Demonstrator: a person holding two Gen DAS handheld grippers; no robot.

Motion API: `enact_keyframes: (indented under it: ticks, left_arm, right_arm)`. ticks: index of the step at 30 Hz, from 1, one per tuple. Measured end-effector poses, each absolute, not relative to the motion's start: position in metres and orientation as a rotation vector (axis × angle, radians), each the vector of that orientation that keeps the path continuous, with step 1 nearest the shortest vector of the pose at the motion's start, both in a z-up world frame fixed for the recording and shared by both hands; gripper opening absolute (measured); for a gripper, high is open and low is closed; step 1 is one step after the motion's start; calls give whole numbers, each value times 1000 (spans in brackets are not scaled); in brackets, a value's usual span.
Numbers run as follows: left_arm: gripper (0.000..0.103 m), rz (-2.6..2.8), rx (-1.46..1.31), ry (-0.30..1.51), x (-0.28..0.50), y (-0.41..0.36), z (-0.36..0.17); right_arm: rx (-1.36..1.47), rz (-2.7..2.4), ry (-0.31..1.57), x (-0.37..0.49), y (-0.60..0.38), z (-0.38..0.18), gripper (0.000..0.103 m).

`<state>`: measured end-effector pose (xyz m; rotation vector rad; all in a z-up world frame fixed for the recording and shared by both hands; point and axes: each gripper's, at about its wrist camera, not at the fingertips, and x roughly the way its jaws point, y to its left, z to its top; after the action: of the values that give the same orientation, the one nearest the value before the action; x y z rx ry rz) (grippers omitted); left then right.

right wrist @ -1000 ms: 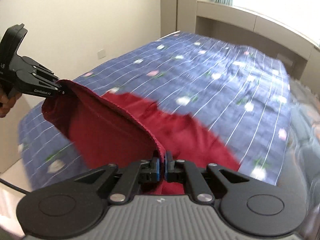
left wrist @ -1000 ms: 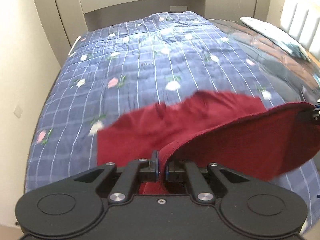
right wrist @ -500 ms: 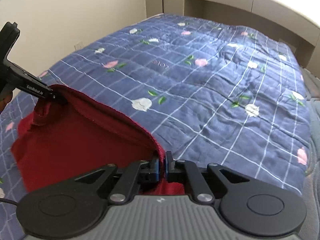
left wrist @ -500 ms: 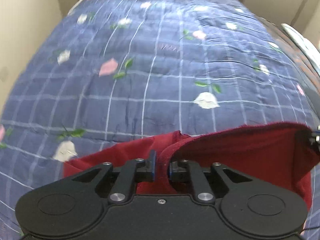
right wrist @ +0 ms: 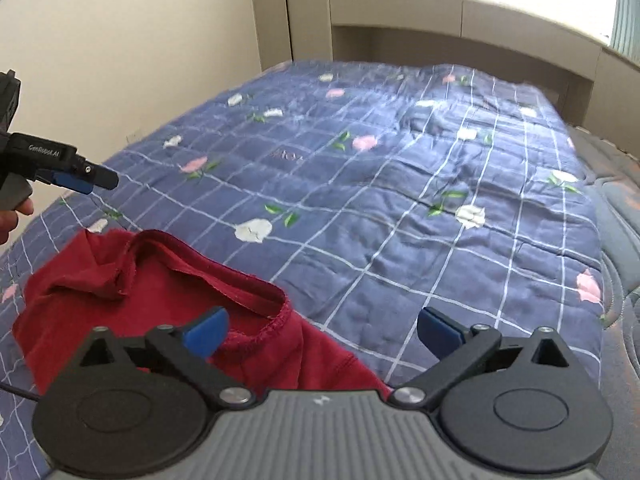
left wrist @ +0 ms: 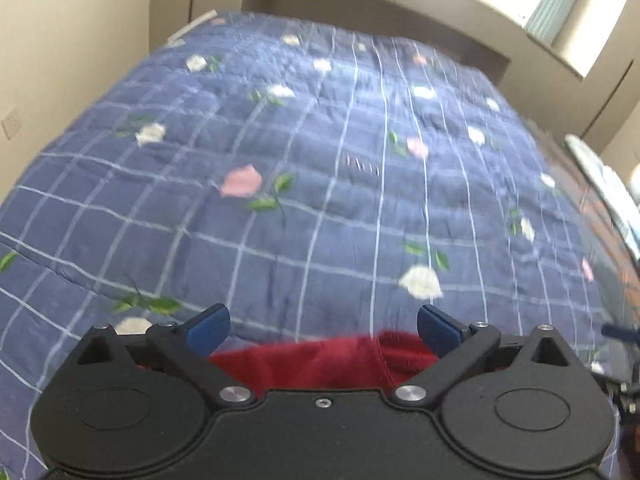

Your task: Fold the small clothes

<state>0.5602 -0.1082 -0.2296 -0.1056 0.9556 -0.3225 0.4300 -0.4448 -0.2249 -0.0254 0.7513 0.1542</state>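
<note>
A dark red garment (right wrist: 160, 296) lies crumpled on the blue floral quilt (right wrist: 400, 200), its hemmed edge folded over toward me. In the left wrist view only a strip of the garment (left wrist: 320, 356) shows just below the fingers. My right gripper (right wrist: 322, 330) is open and empty, hovering just above the garment's right part. My left gripper (left wrist: 322, 328) is open and empty above the garment's edge. The left gripper also shows at the left of the right wrist view (right wrist: 76, 178), raised above the garment's left end.
The quilt (left wrist: 320, 184) covers most of the bed. A beige wall and window ledge (right wrist: 460, 16) stand beyond it. A darker mattress edge (right wrist: 616, 216) lies at the right. A pillow (left wrist: 608, 188) is at the far right.
Both grippers have opened and let go of the red garment's edge. The garment has dropped onto the quilt, folded over on itself. Both grippers have lifted slightly.
</note>
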Motion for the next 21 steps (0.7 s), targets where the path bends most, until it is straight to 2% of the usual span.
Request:
enact_keyframes:
  ticks: [5, 13, 17, 21]
  left_arm:
    - [102, -377, -52, 913, 528, -100, -230]
    - [102, -382, 196, 995, 478, -114, -286]
    - [100, -259, 251, 978, 485, -112, -299]
    - [98, -123, 201, 941, 503, -94, -289]
  right_arm:
    - [-54, 186, 764, 397, -429, -236, 103]
    - [-107, 143, 846, 373, -417, -271, 103]
    - [-140, -5, 813, 377, -427, -273, 103]
    - [-102, -151, 757, 377, -456, -263, 103]
